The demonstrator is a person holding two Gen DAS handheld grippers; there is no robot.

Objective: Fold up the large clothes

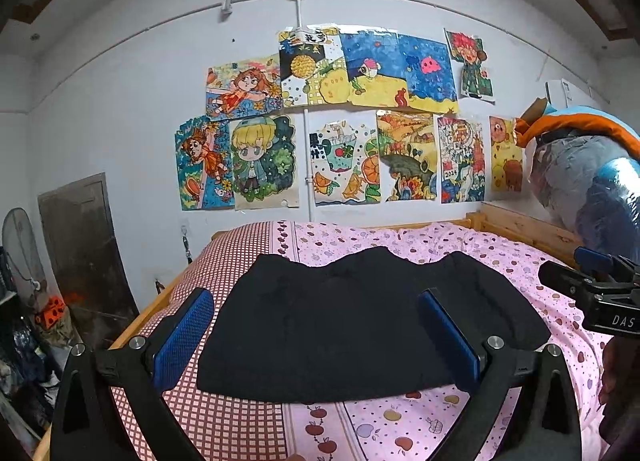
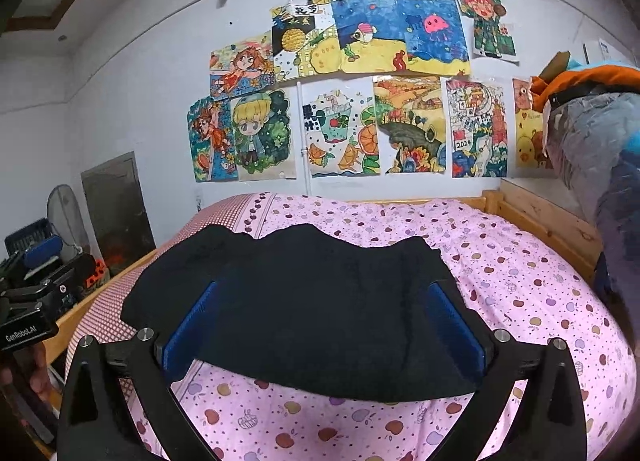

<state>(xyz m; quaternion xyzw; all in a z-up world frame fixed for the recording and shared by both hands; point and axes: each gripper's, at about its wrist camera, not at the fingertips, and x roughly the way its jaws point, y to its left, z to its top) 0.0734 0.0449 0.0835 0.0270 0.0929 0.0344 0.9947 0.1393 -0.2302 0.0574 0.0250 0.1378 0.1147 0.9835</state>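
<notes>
Black garment lies bunched on the pink bedsheet, both tongs spread wide above its near edge.

A large black garment lies on the pink apple-print bedsheet — bunched into a wide, thick slab. Its far edge is wavy and rumpled; its near edge runs in a fairly smooth line across the bed.

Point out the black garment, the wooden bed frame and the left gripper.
black garment (image 1: 360, 325): left wrist view, middle of the cloth.
wooden bed frame (image 2: 552, 217): right wrist view, far right rail.
left gripper (image 1: 316, 337): left wrist view, midway between the blue fingertips, open.
</notes>
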